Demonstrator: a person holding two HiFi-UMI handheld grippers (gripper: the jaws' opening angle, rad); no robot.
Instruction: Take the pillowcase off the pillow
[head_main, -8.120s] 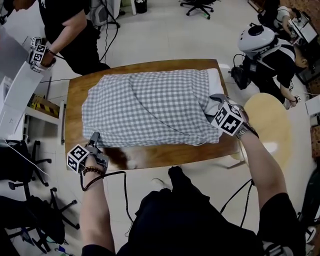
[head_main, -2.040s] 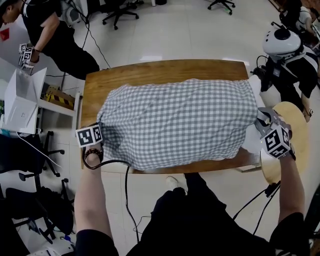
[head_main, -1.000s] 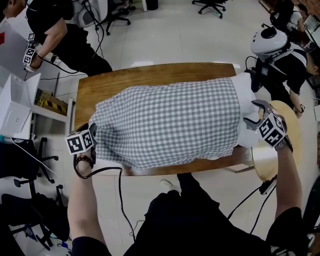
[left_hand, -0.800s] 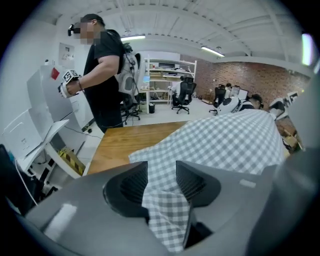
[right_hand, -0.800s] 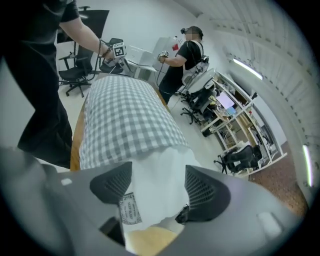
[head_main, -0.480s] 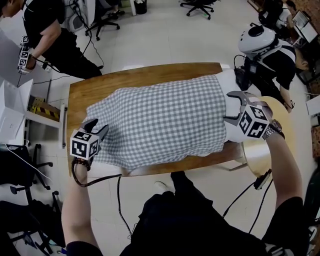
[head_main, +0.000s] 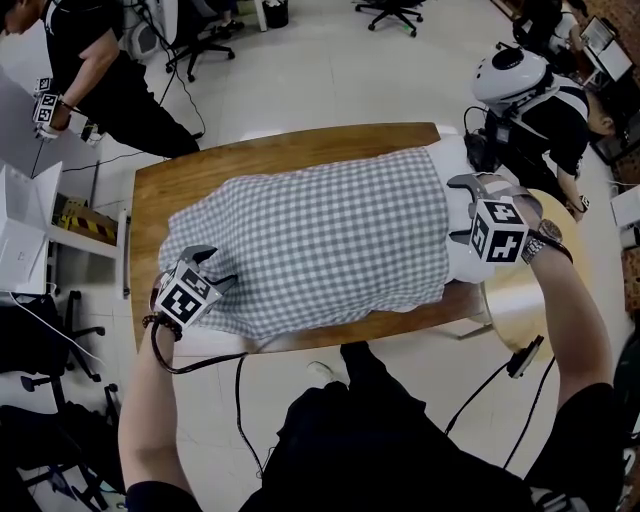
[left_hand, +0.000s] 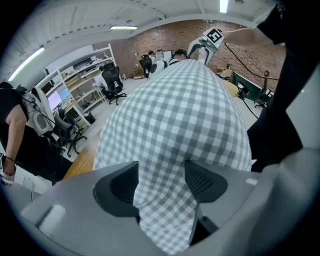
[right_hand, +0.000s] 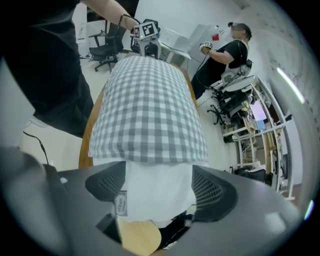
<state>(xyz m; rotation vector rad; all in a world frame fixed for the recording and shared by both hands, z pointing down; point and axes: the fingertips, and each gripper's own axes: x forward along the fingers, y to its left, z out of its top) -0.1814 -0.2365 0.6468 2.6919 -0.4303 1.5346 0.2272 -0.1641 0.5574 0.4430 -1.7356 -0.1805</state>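
**foldy_q:** So where was the pillowcase (head_main: 320, 235) relative to the jaws at that point?

**rig_lurker:** One gripper sat at each end. The left gripper (head_main: 212, 266) was at the closed end, by the near left corner. Its jaws had just been opening and stood well apart. A corner of the grey-and-white checked fabric lay in the gap between the two pads. It looked loose to me, not pinched.

**foldy_q:** And the right one?

**rig_lurker:** The right gripper (head_main: 456, 210) was at the other end, where the white pillow (head_main: 462, 262) stuck out of the case. Those jaws had also just been opening and were wide. The bare white end sat between them and filled most of the gap, but I wouldn't call it clamped. In the right gripper view there was a small label (right_hand: 120, 205) on the pillow just beside one pad.

**foldy_q:** Head count of stuff?

**rig_lurker:** One pillow, one pillowcase, two grippers, one wooden counter (head_main: 250, 158). There was also a person (head_main: 110, 70) in black standing off the counter's far left corner.

**foldy_q:** Which way was it lying?

**rig_lurker:** It lay flat on the counter, with its long axis running left to right in the head view, along the counter's length. The open mouth of the case faced the right gripper and the closed end faced the left one. The checked part covered most of the pillow, and only a strip of white showed at the right end. That end hung a little past the counter's right edge.
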